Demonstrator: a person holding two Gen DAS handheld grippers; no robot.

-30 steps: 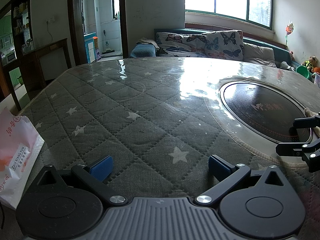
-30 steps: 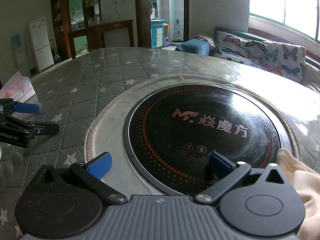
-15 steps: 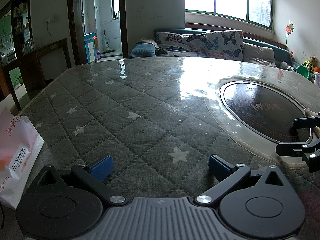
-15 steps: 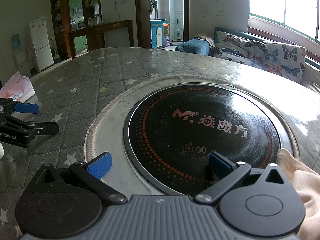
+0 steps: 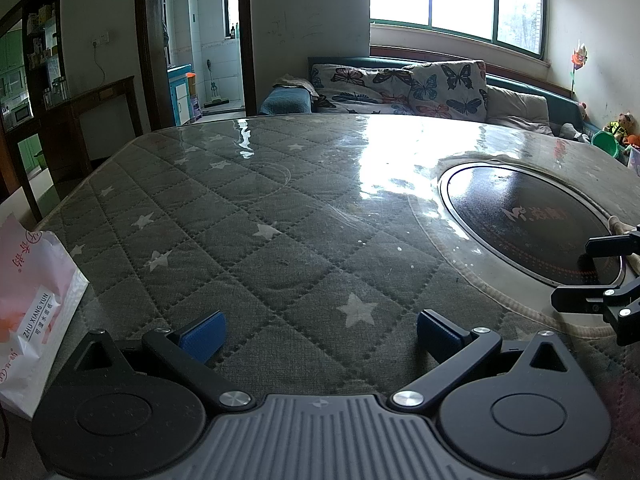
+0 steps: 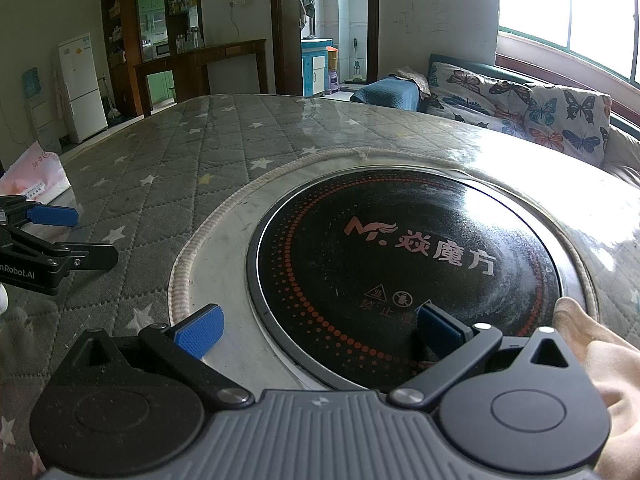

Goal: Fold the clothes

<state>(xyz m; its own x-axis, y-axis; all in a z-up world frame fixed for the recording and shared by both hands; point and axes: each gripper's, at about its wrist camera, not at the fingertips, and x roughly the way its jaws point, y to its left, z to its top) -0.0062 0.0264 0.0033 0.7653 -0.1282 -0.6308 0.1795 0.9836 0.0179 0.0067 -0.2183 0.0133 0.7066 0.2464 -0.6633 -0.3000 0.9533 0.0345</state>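
My left gripper [image 5: 320, 332] and right gripper [image 6: 320, 328] both hang wide open, holding nothing, above the quilted table [image 5: 248, 216]. A pale cloth [image 6: 600, 344] lies just beside my right gripper, by the black hob [image 6: 404, 248]. I judge folding not begun; next I must grasp that cloth

Printed in pale pink across the black round hob [image 6: 404, 256] set into the table: a stylised "M." logo followed by "焱魔方". Below that logo, two small warning symbols and a line beginning "禁止", the rest hidden. On the pink-and-white bag [image 5: 32, 320] lying left of the hob: "ZHU XIANG YUN" in Latin capitals, with red Chinese characters too small to make out. On the left hand-held gripper [image 6: 64, 236]: "nRobot.AI", cut off at the frame edge.
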